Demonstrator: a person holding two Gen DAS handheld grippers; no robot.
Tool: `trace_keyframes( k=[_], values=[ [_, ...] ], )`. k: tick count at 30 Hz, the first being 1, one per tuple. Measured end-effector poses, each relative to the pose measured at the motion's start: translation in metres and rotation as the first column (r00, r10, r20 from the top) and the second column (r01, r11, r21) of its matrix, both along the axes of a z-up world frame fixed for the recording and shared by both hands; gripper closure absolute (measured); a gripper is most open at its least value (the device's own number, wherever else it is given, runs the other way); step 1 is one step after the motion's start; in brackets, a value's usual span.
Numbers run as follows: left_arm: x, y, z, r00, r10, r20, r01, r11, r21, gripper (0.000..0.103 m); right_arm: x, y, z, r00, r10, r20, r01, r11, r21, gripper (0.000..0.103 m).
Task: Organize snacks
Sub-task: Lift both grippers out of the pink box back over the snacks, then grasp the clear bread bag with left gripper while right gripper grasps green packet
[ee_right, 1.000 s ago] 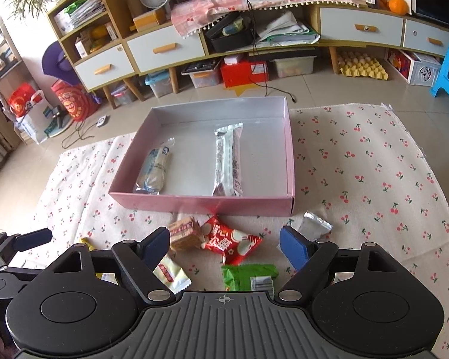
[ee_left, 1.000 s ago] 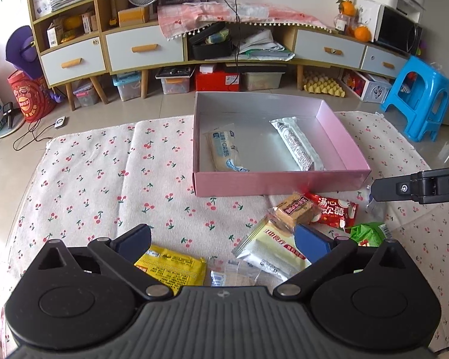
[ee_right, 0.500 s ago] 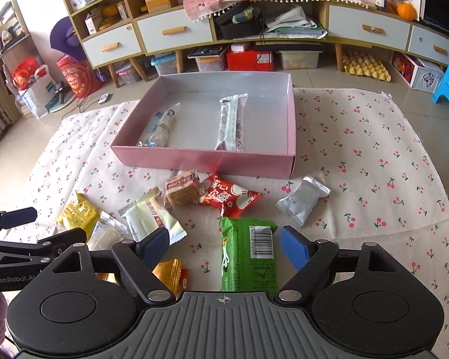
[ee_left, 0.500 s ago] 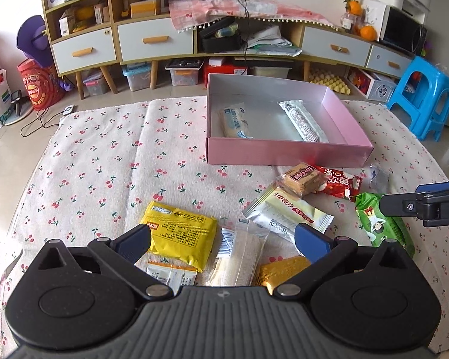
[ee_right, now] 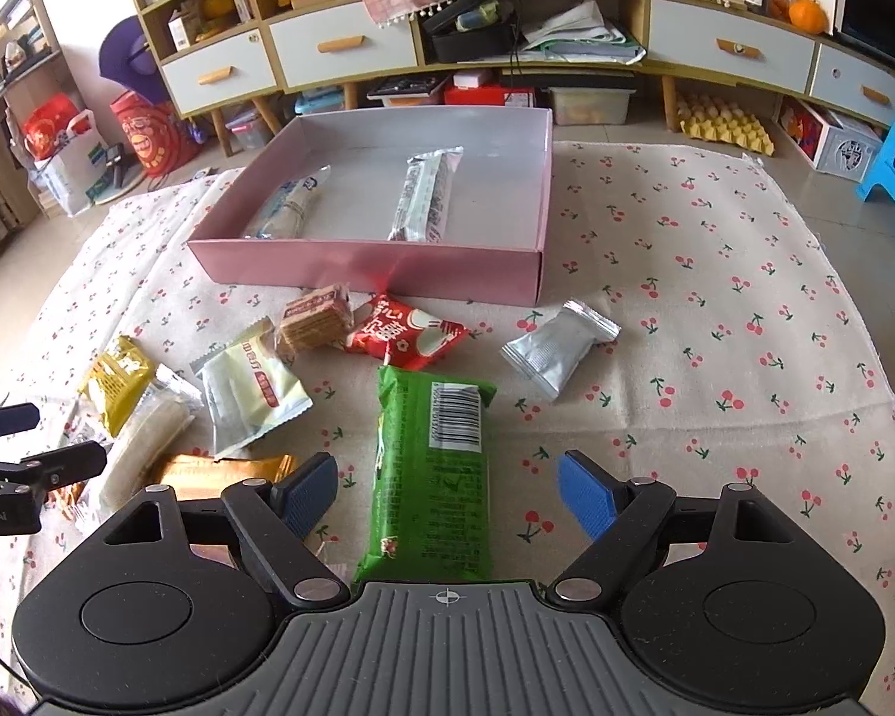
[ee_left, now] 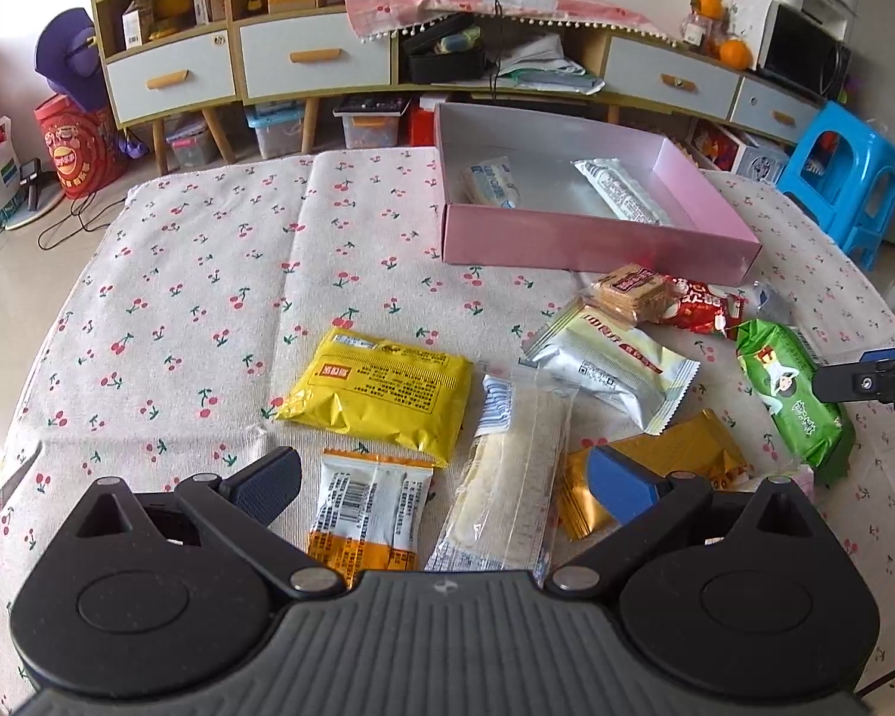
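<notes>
A pink box [ee_left: 590,250] [ee_right: 382,265] on the cherry-print cloth holds two wrapped snacks. Loose packets lie in front of it. My left gripper [ee_left: 444,486] is open above a clear-wrapped white bar [ee_left: 513,477] and an orange-and-white sachet [ee_left: 370,507], with a yellow packet [ee_left: 388,394] just beyond. My right gripper [ee_right: 447,492] is open, its blue pads [ee_right: 585,501] either side of a green packet [ee_right: 432,465] without touching it. A red packet [ee_right: 406,331], a cracker pack [ee_right: 316,316], a white pouch [ee_right: 250,388], a gold wrapper [ee_left: 662,471] and a silver pouch [ee_right: 558,346] lie around.
Behind the cloth [ee_left: 209,274] stands a long low cabinet [ee_right: 507,42] with drawers, with storage bins and an egg tray [ee_right: 725,125] under it. A blue plastic stool [ee_left: 847,179] stands at the right. Bags sit on the floor at the left.
Both grippers have drawn back from the box and sunk towards the cloth. More loose packets have come into view near them, and the green packet now lies between the right gripper's fingers.
</notes>
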State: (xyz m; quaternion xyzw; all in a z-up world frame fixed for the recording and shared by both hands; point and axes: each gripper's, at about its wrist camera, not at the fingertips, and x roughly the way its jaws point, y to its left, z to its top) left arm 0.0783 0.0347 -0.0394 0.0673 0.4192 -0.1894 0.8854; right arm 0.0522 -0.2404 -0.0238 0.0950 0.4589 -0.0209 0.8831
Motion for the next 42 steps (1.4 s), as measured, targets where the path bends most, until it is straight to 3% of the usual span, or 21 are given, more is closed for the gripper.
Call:
trace_keyframes(
  k=[3, 7, 14, 18, 21, 31, 37, 40, 42],
  values=[
    [-0.002, 0.001, -0.003, 0.999, -0.026, -0.039, 0.025, 0.999, -0.024, 0.003, -0.001, -0.004, -0.004, 1.000, -0.009, -0.018, 0.010, 1.000, 0.004, 0.020],
    [-0.009, -0.001, -0.001, 0.997, -0.068, -0.035, 0.067, 0.997, -0.039, 0.009, -0.001, -0.005, -0.008, 0.999, -0.011, -0.038, 0.011, 1.000, 0.013, 0.020],
    [-0.016, -0.015, -0.001, 0.986, -0.163, -0.027, 0.162, 0.986, -0.046, 0.032, 0.002, 0.001, -0.016, 0.997, -0.001, -0.074, 0.004, 0.999, 0.036, 0.020],
    [-0.013, -0.020, -0.004, 0.981, -0.191, -0.044, 0.188, 0.980, -0.061, 0.053, 0.003, 0.004, -0.019, 0.997, 0.003, -0.080, -0.001, 1.000, 0.027, 0.020],
    [-0.007, -0.021, -0.006, 0.985, -0.163, -0.049, 0.159, 0.985, -0.070, 0.057, 0.004, 0.005, -0.020, 0.997, 0.004, -0.083, -0.002, 1.000, 0.027, 0.020],
    [0.009, -0.025, -0.017, 0.991, -0.119, -0.056, 0.118, 0.993, -0.014, 0.059, 0.007, 0.003, -0.028, 0.995, -0.020, -0.097, 0.022, 0.999, 0.023, 0.020],
    [0.015, -0.021, -0.020, 0.992, -0.097, -0.081, 0.095, 0.995, -0.021, 0.058, 0.012, 0.004, -0.037, 0.992, -0.032, -0.120, 0.034, 0.999, 0.015, 0.020],
    [0.016, -0.022, -0.021, 0.992, -0.102, -0.074, 0.102, 0.995, -0.011, 0.054, 0.012, 0.007, -0.038, 0.993, -0.030, -0.113, 0.030, 1.000, -0.005, 0.020],
    [0.015, -0.023, -0.022, 0.992, -0.107, -0.071, 0.107, 0.994, -0.007, 0.044, 0.013, 0.008, -0.039, 0.994, -0.031, -0.108, 0.029, 0.999, -0.017, 0.020]
  ],
)
